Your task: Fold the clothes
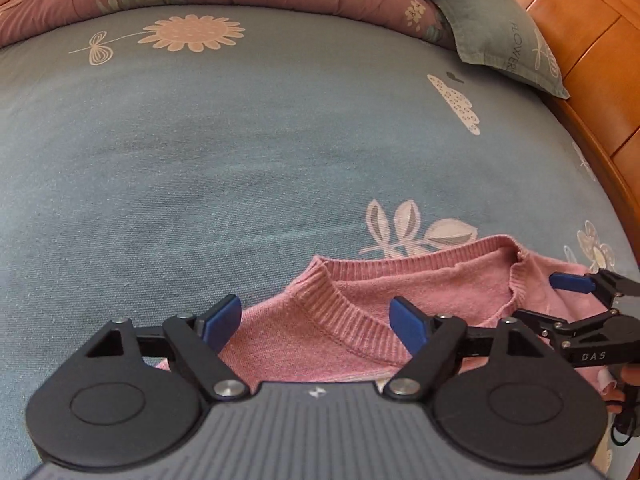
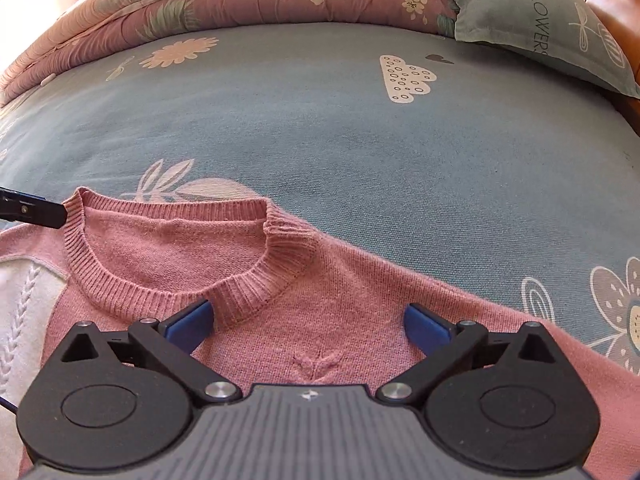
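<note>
Sweater [image 2: 320,280]: pink knit, lying flat on the bed with the neck hole facing up. Everything below is placed relative to its ribbed collar [image 2: 256,292].
Collar: round, sitting open so you can see the inside back of the knit through it.
White panel [image 2: 24,320]: cable-knit patch on the sweater, off to the left of the collar in the right wrist view.
Leaf stitch [image 2: 316,362]: tiny knitted motif just below the collar, right between the right gripper's fingers.
Left gripper [image 1: 318,322]: jaws spread apart, nothing pinched. Both blue pads are clear of the knit as far as I can see, with the collar's front edge in the gap between them.
Right gripper [image 2: 308,326]: wide open too, holding nothing. It hangs over the chest just below the collar, left pad [image 2: 190,326] near the collar's ribbing. In the left wrist view it shows at the far right [image 1: 568,284], beside the collar's other end.
Sheet [image 1: 240,160]: blue-grey with flower and cloud prints, spreading out beyond the collar.
Quilt [image 2: 240,4]: mauve floral, bunched along the far edge, well away from the collar.
Pillow [image 2: 540,20]: grey-green with "FLOWERS" lettering, far right beyond the collar, against the wooden headboard [image 1: 580,40].
</note>
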### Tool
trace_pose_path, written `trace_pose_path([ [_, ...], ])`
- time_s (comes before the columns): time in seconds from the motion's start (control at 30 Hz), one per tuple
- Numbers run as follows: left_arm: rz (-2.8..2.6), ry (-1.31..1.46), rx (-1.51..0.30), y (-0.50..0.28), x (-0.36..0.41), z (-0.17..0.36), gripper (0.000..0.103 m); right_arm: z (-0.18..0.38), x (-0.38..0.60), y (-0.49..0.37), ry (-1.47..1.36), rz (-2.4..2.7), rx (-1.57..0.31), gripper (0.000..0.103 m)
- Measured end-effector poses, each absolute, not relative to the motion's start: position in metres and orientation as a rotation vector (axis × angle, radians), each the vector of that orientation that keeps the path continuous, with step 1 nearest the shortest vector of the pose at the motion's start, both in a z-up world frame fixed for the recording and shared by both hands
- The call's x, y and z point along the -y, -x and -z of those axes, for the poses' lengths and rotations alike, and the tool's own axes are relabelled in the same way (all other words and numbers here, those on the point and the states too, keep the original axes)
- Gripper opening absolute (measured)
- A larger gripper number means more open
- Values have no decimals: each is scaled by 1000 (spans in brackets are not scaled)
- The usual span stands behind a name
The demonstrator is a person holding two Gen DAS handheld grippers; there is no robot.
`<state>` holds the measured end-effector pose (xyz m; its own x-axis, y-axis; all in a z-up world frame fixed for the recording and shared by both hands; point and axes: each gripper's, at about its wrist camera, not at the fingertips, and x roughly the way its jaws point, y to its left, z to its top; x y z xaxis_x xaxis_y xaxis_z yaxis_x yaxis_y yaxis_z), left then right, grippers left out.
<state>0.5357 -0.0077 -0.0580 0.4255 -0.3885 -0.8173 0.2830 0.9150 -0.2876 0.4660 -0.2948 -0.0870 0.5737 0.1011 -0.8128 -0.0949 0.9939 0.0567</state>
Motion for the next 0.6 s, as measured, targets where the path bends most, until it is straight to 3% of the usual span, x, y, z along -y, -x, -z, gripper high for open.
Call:
trace_pose_path([
  [0.17,437,215,-1106,-482,-3,41,80,76,290,-431,10,-144,-952,103],
  [0.37,218,171,-1164,-430,-6,69,80,71,277,-385,8,-177,-995,103],
  [0.43,129,208,-1183,-430,-18,77,65,71,273,-373,8,-187,-1016,103],
  [0.6,153,344,-1178,-421,-33,63,68,63,265,-350,44,-224,-1015,103],
])
